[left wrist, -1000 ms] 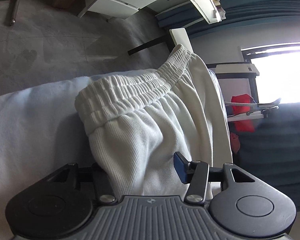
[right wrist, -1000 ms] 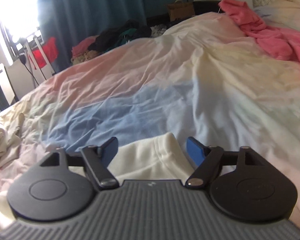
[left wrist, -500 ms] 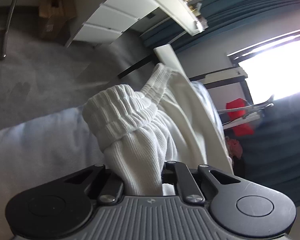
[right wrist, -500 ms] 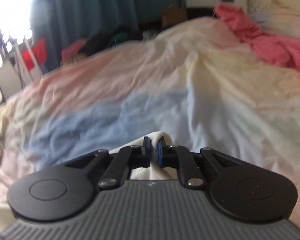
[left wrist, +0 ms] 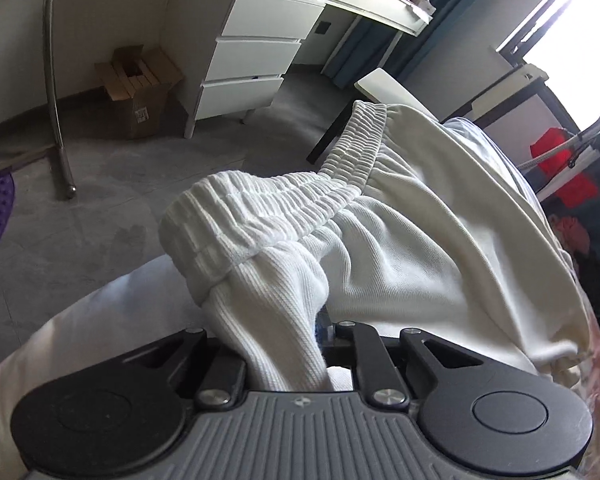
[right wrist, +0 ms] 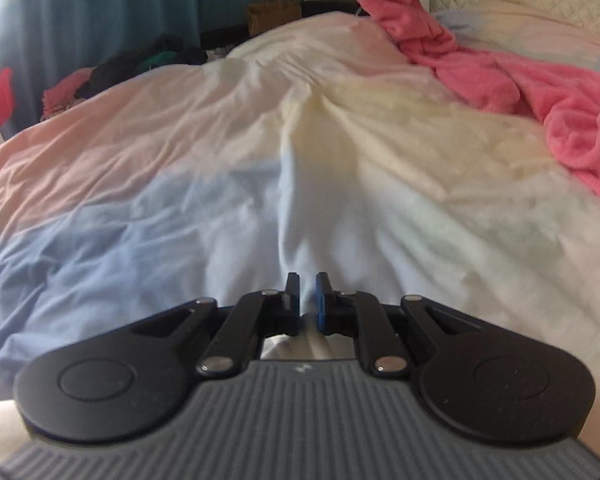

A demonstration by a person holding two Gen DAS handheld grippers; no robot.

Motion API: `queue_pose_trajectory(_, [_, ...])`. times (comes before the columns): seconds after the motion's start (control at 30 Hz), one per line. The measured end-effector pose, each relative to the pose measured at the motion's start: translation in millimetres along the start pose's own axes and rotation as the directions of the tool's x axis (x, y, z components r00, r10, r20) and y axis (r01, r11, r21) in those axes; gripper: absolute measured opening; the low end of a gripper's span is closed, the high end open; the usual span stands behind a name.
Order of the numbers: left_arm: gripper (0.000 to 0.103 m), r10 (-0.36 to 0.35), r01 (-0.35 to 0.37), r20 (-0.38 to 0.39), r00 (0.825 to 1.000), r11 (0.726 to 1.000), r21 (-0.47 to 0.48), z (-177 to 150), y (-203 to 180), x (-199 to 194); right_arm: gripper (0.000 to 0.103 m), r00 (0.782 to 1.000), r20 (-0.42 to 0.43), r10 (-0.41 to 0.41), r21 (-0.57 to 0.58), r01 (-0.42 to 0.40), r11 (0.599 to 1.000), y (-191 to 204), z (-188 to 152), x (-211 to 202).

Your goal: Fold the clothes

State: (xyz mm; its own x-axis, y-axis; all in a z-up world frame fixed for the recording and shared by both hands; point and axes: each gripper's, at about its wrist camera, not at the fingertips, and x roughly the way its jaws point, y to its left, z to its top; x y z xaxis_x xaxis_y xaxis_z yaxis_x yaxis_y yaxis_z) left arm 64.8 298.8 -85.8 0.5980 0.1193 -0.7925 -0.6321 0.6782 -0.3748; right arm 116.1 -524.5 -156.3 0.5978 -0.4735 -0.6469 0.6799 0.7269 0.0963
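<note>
A pair of white ribbed sweatpants (left wrist: 380, 248) is shown draped over the edge of a bed, seen from the left wrist camera. A bunched fold of the fabric, just below the elastic waistband (left wrist: 260, 208), is pinched in the left gripper (left wrist: 284, 344), whose jaws have just been easing slightly apart with the cloth between them; the fabric is clamped and fills the gap. The waistband is seen rising above and beyond the gripper, curling toward the upper right, while the rest of the garment is spread to the right over the pale bedding (left wrist: 80, 340).

Behind the pants, a grey floor, a white drawer unit (left wrist: 252, 60) and an open cardboard box (left wrist: 140, 88) are visible.

In the right wrist view, the right gripper (right wrist: 308, 300) is seen with its blue-padded jaws drawn almost together on a thin edge of white cloth, a strip of which shows just beneath the jaws. It is pointed across a pastel duvet (right wrist: 220, 160) of pink, blue and cream patches. A pink fleece garment (right wrist: 500, 80) is heaped well away at the upper right.
</note>
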Motion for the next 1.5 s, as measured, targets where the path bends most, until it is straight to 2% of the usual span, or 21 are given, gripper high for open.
queue_pose_trajectory(0.07, [0.037,0.043,-0.043,-0.005,0.999,0.999,0.027,0.1,-7.6,-1.8,0.012,1.0,0.004,-0.003,0.032,0.003,0.999,-1.9,-0.8,-1.1])
queue_pose_trajectory(0.13, [0.051,0.066,-0.066,-0.011,0.998,0.997,0.039,0.0,-13.2,-6.4,0.012,0.998,0.007,-0.059,0.027,0.059,0.998,0.3,1.2,-5.7])
queue_pose_trajectory(0.2, [0.056,0.062,-0.062,-0.003,0.998,0.997,0.048,-3.1,-15.0,-16.0,0.014,0.997,0.018,-0.081,-0.019,0.081,0.997,3.9,4.1,-14.4])
queue_pose_trajectory(0.23, [0.063,0.062,-0.063,0.006,0.998,0.996,0.06,-5.2,-16.8,-21.6,0.023,0.998,0.029,-0.059,-0.016,0.059,0.998,3.2,5.6,-23.2])
queue_pose_trajectory(0.27, [0.073,0.066,-0.068,0.022,0.998,0.994,0.083,-8.1,-20.0,-28.2,0.043,0.999,0.04,-0.037,-0.014,0.037,0.999,2.4,7.2,-32.0])
queue_pose_trajectory(0.3, [0.078,0.069,-0.073,0.039,0.997,0.992,0.106,-10.9,-23.1,-34.9,0.055,0.999,0.05,-0.015,-0.013,0.015,1.0,1.6,8.8,-40.8])
queue_pose_trajectory(0.33, [0.082,0.07,-0.077,0.056,0.996,0.988,0.132,-14.0,-27.3,-41.9,0.076,0.998,0.061,0.007,-0.011,-0.007,1.0,0.9,10.3,-49.7])
queue_pose_trajectory(0.37, [0.082,0.068,-0.079,0.075,0.995,0.984,0.161,-17.3,-32.9,-49.1,0.084,0.997,0.072,0.032,-0.01,-0.031,0.999,1.1,12.0,-59.7])
queue_pose_trajectory(0.4, [0.083,0.064,-0.081,0.094,0.993,0.978,0.19,-21.1,-39.1,-56.3,0.084,0.995,0.081,0.061,-0.012,-0.061,0.998,4.0,14.1,-72.0])
queue_pose_trajectory(0.53, [0.097,-0.006,-0.039,0.147,0.989,0.954,0.296,-38.5,-70.5,-80.7,0.084,0.978,0.11,0.18,-0.055,-0.174,0.983,26.5,24.0,-125.1])
queue_pose_trajectory(0.67, [0.099,-0.115,0.034,0.188,0.975,0.921,0.389,-58.1,-106.7,-107.9,0.084,0.944,0.122,0.306,-0.122,-0.292,0.949,63.2,26.4,-185.8])
queue_pose_trajectory(0.73, [0.101,-0.172,0.073,0.195,0.966,0.899,0.433,-68.2,-125.0,-122.0,0.084,0.922,0.12,0.368,-0.159,-0.348,0.924,83.2,25.4,-216.6])
queue_pose_trajectory(0.9, [0.103,-0.3,0.162,0.195,0.934,0.84,0.518,-99.3,-173.6,-151.6,0.084,0.849,0.108,0.518,-0.238,-0.484,0.842,130.9,7.8,-286.7])
queue_pose_trajectory(1.03, [0.103,-0.376,0.189,0.205,0.903,0.779,0.598,-131.1,-207.3,-167.9,0.084,0.802,0.097,0.59,-0.276,-0.548,0.79,161.4,-14.9,-322.5])
queue_pose_trajectory(1.17, [0.103,-0.424,0.192,0.207,0.881,0.723,0.663,-161.2,-225.2,-167.8,0.084,0.764,0.114,0.635,-0.249,-0.597,0.762,180.7,-44.1,-342.0])
queue_pose_trajectory(1.27, [0.103,-0.441,0.169,0.217,0.871,0.682,0.711,-178.7,-235.0,-162.9,0.084,0.753,0.109,0.649,-0.264,-0.607,0.749,193.0,-61.7,-344.1])
queue_pose_trajectory(1.33, [0.103,-0.454,0.171,0.21,0.866,0.664,0.728,-185.5,-239.9,-158.7,0.084,0.754,0.107,0.649,-0.271,-0.606,0.748,196.7,-70.6,-340.0])
queue_pose_trajectory(1.5, [0.103,-0.472,0.191,0.199,0.859,0.655,0.731,-186.3,-252.0,-137.1,0.084,0.762,0.113,0.638,-0.288,-0.59,0.755,203.7,-90.8,-327.4])
